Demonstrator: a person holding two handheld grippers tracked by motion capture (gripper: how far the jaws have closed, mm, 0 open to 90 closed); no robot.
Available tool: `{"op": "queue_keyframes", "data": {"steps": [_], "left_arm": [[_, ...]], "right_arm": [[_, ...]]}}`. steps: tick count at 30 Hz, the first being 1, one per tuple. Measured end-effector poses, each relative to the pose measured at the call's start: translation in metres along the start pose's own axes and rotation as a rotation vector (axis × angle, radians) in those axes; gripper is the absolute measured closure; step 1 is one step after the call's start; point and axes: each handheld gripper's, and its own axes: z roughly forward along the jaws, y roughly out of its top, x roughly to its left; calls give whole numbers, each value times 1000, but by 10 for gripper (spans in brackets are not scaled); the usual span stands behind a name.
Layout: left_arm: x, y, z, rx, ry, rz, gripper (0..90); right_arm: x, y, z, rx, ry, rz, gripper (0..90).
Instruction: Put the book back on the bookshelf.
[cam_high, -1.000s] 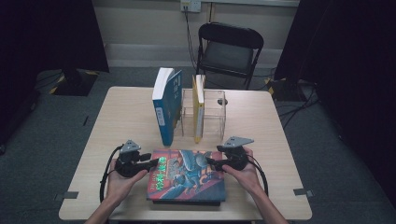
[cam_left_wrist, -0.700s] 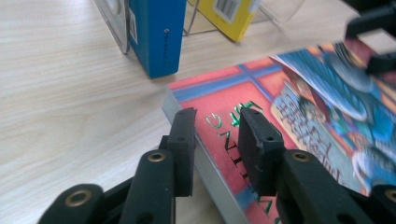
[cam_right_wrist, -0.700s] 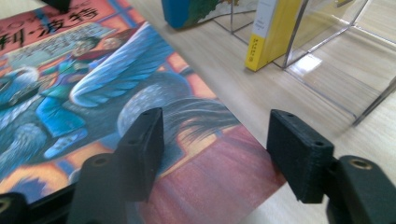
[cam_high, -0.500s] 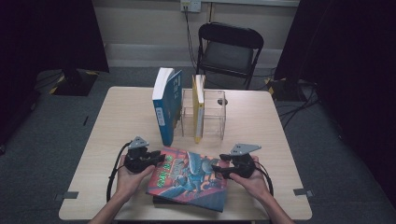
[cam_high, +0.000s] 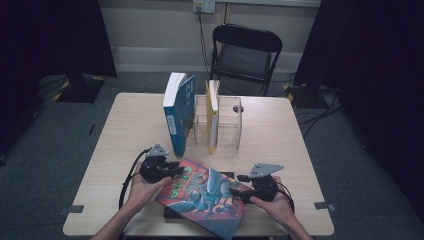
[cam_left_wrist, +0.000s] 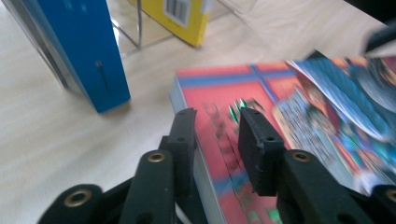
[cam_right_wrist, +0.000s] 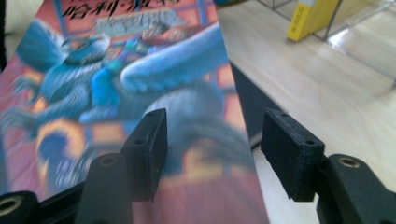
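The illustrated paperback (cam_high: 205, 195) is pinched at its spine edge by the left gripper (cam_left_wrist: 217, 135) and tilted up (probably for shelving); the right gripper (cam_right_wrist: 212, 140) is spread open around the opposite edge.

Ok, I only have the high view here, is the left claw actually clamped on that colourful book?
Observer: Yes. In the left gripper view the left claw pinches the colourful book at its edge, one jaw on the cover.
Operator: And the right one?
Observer: The right claw stands wide open, with the cover's edge running between its jaws.
Operator: Any title?
Observer: Black Chinese characters run across the top of the cover.
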Motion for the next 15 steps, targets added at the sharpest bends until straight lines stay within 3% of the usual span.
{"op": "queue_keyframes", "data": {"steps": [3,7,11,15], "left_arm": [[-5,-8,-11,10,9,29,639],[-7,-17,-26,36,12,36,534],[-11,-32,-43,37,-9,29,512],[-17,-46,-58,41,-34,42,500]], "right_arm": [[1,13,10,-5,15,-1,432],[2,33,24,-3,42,1,471],[4,37,36,9,48,4,486],[1,35,36,16,39,15,519]]}}
